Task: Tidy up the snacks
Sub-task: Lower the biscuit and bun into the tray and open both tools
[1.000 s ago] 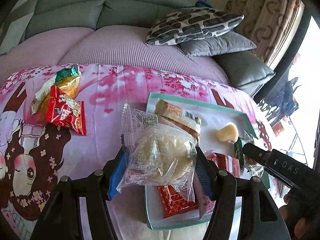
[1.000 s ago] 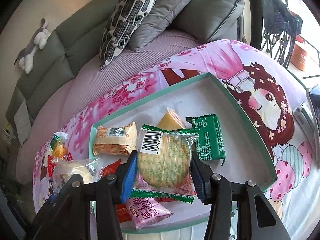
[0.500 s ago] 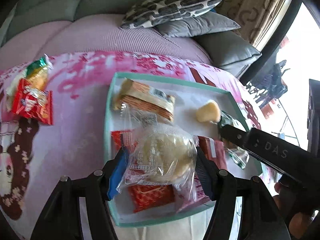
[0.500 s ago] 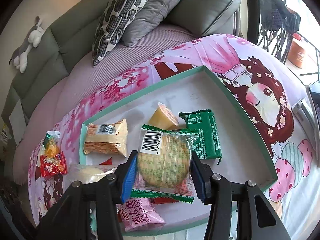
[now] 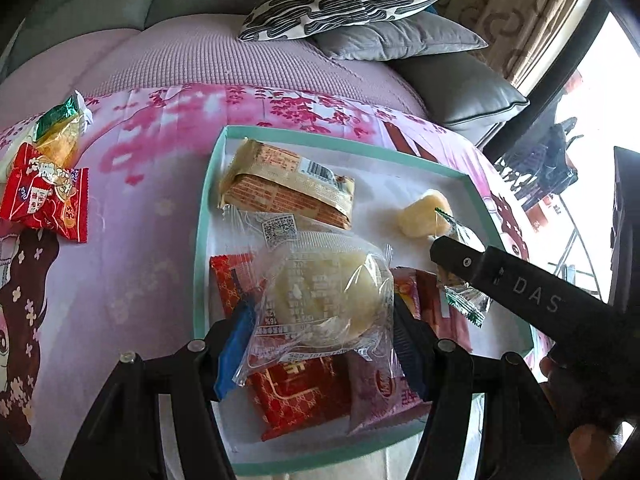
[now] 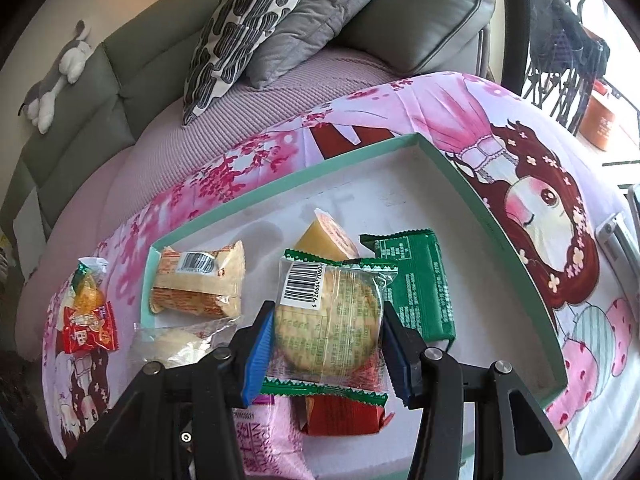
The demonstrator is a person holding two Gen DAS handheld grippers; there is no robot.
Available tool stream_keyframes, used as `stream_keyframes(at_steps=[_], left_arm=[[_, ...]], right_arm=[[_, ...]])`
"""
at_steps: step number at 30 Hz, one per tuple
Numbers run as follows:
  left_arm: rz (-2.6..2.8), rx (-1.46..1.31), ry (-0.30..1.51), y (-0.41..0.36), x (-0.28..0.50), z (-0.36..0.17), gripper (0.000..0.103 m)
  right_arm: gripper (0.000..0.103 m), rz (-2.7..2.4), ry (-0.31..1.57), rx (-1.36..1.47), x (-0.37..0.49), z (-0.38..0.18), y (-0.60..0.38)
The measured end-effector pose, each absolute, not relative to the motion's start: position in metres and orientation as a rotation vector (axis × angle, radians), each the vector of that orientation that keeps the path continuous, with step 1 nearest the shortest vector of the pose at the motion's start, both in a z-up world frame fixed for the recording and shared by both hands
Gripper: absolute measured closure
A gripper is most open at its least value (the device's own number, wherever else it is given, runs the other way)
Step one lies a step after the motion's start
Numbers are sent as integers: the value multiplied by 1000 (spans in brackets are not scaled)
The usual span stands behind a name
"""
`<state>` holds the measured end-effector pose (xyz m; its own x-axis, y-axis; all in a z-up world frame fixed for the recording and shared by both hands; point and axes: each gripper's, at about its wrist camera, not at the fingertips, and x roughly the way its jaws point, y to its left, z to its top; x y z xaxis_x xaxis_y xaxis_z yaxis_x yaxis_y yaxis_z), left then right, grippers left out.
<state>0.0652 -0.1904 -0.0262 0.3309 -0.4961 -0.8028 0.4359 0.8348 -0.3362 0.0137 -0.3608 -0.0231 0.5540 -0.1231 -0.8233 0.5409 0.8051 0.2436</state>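
Left hand-held gripper (image 5: 322, 334) pinching a clear-wrapped pale round pastry (image 5: 320, 292), held over the near-left part of the teal tray (image 5: 202, 240). Right hand-held gripper (image 6: 326, 344) pinching a round cracker pack (image 6: 330, 320) over the tray's near middle. Red packet (image 5: 44, 200) and yellow candy (image 5: 60, 132) lie left, off the tray, on the pink cloth (image 5: 140, 220).

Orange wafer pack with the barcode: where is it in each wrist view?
Left wrist: orange wafer pack lies upper centre, in the tray's far-left corner, just beyond the left gripper's clear-wrapped pastry.
Right wrist: the pack lies left of centre, same corner.
Shared landmark: the teal tray rim.
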Motion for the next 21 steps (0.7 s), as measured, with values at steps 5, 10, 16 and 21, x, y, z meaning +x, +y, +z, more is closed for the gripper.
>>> stream_keyframes(at_steps=[5, 10, 16, 21], left_arm=[[-605, -78, 1078, -190, 72, -30, 36], [-591, -58, 1083, -191, 73, -31, 27], [-604, -41, 1112, -197, 71, -31, 16], [-615, -29, 1108, -200, 67, -28, 7]], right_arm=[[50, -404, 912, 494, 22, -28, -360], [29, -398, 917, 478, 26, -27, -358], [21, -399, 946, 464, 27, -29, -356], [10, -414, 946, 453, 25, -27, -356]])
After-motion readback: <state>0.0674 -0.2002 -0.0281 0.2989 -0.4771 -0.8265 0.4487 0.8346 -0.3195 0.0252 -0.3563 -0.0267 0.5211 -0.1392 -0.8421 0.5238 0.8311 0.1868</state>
